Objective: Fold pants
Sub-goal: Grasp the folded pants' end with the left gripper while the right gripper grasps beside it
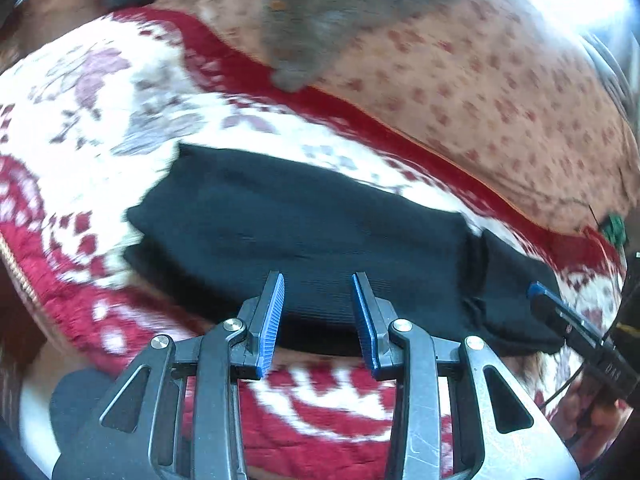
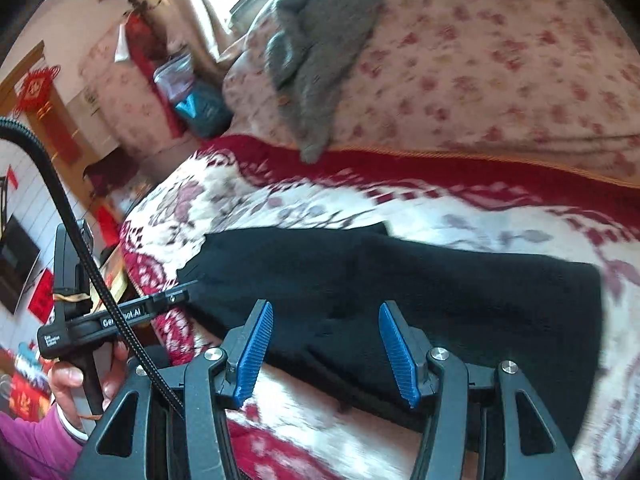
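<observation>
Tongs above folded pants

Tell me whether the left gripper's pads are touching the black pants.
Apart. In the left wrist view the left gripper stands open, its blue pads empty and raised over the folded black pants.

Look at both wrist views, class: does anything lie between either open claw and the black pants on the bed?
Nothing visible does. The folded black knit pants lie uncovered on the red-and-white patterned quilt, directly ahead of the left claw and right claw. The grey garment lies farther back, clear of them.
</observation>
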A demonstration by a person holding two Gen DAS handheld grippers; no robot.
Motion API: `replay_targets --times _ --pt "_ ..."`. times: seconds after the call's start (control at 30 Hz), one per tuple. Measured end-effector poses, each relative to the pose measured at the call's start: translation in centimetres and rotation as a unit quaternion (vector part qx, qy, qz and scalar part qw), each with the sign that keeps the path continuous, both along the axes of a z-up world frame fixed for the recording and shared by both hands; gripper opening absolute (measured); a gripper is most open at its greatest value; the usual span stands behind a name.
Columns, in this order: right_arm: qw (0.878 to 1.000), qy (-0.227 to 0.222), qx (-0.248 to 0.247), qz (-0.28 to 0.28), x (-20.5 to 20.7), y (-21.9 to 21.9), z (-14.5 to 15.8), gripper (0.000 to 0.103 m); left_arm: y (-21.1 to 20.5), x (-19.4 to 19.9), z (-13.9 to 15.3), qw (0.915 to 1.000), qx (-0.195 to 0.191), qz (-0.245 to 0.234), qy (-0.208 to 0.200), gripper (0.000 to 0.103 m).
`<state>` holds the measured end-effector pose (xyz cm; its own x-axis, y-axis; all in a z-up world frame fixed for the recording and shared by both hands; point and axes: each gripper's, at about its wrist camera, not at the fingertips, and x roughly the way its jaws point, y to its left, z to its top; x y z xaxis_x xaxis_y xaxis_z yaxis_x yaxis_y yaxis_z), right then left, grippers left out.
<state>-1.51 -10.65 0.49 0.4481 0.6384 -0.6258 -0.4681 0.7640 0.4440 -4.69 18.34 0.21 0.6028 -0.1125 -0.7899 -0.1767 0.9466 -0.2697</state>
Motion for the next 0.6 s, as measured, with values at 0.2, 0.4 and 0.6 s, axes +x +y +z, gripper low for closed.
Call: replay_targets --times 0.2,0.4,0.6 --pt "0.997 -0.005 -0.015 0.07 1.8 5.9 -0.1 0.054 5.4 -1.4 -1.6 0.9953 -0.048 0.082 0.016 0.05" --pt "0.991 -0.003 -0.022 0.133 5.0 12.0 -0.4 0.055 7.8 -2.0 -2.4 0.9896 -0.076 0.121 0.021 0.05" --pt "0.982 -0.017 -0.039 0.183 7.3 18.0 -0.6 0.059 9.3 -1.9 -3.3 0.9844 -0.102 0.142 0.017 0.061"
